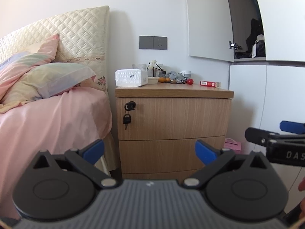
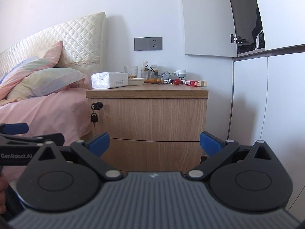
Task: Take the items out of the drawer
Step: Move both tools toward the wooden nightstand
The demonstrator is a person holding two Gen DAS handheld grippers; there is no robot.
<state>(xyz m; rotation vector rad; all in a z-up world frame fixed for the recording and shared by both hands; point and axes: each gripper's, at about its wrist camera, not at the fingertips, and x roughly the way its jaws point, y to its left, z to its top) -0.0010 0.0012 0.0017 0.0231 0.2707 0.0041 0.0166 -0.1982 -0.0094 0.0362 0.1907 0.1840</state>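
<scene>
Bedroom wall, bed [image 1: 47, 114] and nightstand [image 1: 173, 133]: both drawers closed, nothing gripped.

Left wrist view: left gripper [image 1: 149, 150] fingers apart, empty; lower drawer [image 1: 171, 152] lies ahead between them, well apart. Right wrist view: right gripper [image 2: 154, 143] fingers apart, empty, facing upper drawer [image 2: 150, 118]. Risk: no handle visible, so fingers may slip; the hanging key [image 2: 94, 118] may snag.

Both wrist views low, side by side, facing the shared nightstand [image 1: 174, 122] nearby

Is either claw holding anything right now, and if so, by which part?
Nothing is held. The left claw and right claw are both open and empty, facing the closed drawers.
</scene>
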